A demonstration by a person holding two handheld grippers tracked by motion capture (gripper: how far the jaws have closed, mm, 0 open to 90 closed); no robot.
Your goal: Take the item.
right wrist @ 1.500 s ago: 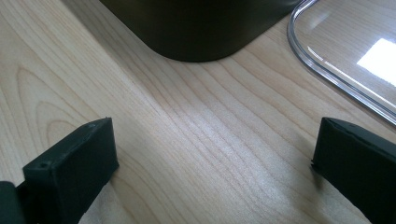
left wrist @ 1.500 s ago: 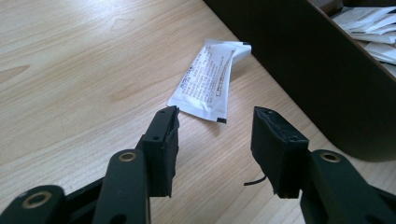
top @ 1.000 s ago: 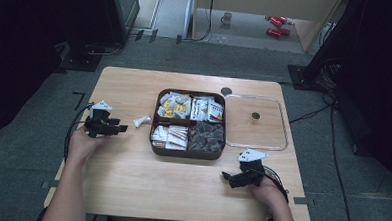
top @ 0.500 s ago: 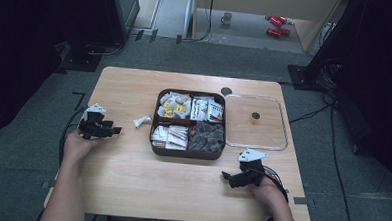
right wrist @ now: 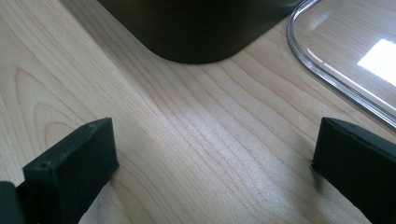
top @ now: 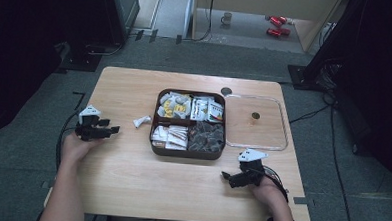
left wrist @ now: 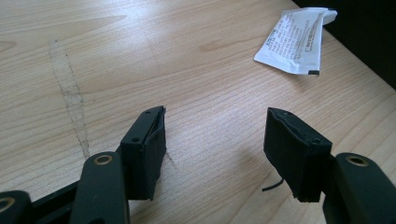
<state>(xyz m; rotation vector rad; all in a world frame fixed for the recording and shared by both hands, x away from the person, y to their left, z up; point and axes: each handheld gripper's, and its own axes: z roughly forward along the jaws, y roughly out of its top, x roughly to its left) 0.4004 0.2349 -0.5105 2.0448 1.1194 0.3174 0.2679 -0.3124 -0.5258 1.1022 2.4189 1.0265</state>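
Observation:
A brown four-compartment box [top: 187, 154] sits mid-table, filled with several packets: yellow-white, white and dark ones. One white sachet [top: 142, 121] lies loose on the wood just left of the box. It also appears at the upper right of the left gripper view, sachet [left wrist: 293, 42]. My left gripper [top: 110, 131] hovers low over the table's left side, pointing toward the sachet and well short of it. Its jaws [left wrist: 217, 121] have just been opening and hold nothing. My right gripper [top: 227, 178] rests open near the front right, its jaws [right wrist: 215, 135] empty, facing the box's corner [right wrist: 196, 28].
A clear plastic lid [top: 255, 146] lies flat to the right of the box, and its rim [right wrist: 336, 79] curves through the right gripper view. A small round hole [top: 226, 91] marks the tabletop behind the box. Cables trail off both table sides.
My left gripper has drawn back slightly toward the table's left edge and sunk closer to the wood, its jaws wider apart. The right gripper, box, sachet and lid have stayed put.

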